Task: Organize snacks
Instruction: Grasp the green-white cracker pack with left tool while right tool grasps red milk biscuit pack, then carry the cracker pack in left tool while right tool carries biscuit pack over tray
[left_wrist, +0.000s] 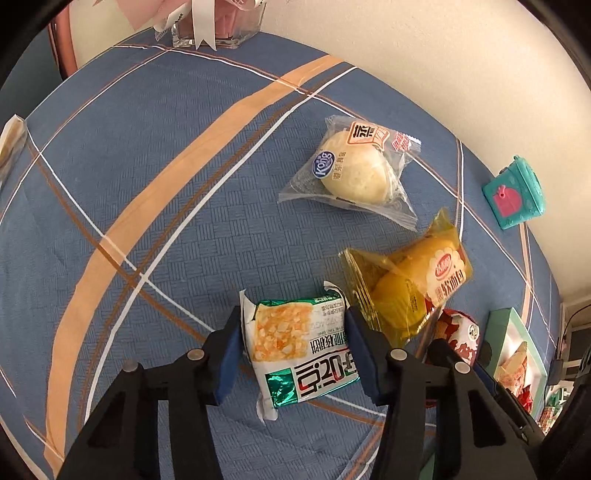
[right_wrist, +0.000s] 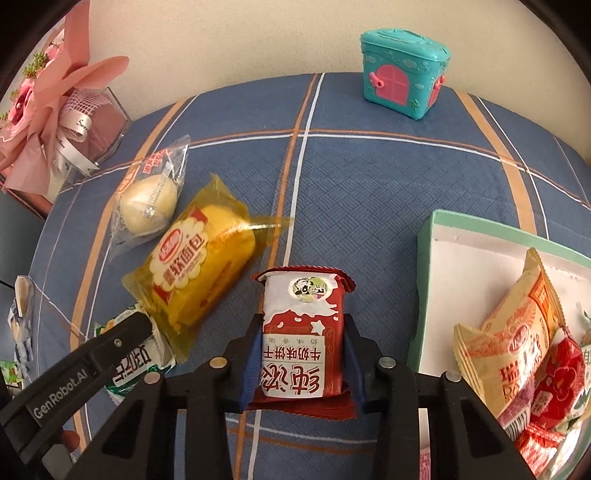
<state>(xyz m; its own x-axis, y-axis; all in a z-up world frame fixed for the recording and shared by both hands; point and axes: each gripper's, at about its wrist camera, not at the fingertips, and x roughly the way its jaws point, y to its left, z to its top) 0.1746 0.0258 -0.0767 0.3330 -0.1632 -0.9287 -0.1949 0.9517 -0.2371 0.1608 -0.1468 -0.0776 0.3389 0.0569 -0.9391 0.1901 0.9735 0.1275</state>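
Note:
A green-and-white snack packet (left_wrist: 295, 347) lies on the blue plaid cloth (left_wrist: 147, 206), and my left gripper (left_wrist: 291, 328) is shut on it, a blue pad pressed to each side. In the right wrist view, a red-and-white milk biscuit packet (right_wrist: 301, 317) sits between the pads of my right gripper (right_wrist: 303, 339), which is shut on it. Just left of the red packet lies a yellow bread packet (right_wrist: 199, 273), with a clear-wrapped white bun (right_wrist: 147, 203) beyond it. A mint-rimmed white box (right_wrist: 424, 280) at the right holds several snack packets.
A teal toy house (right_wrist: 402, 77) stands at the back by the wall. At the back left, a pink bouquet (right_wrist: 55, 122) sits in a glass box. Another packet (right_wrist: 22, 317) lies at the cloth's left edge. The two grippers work close side by side.

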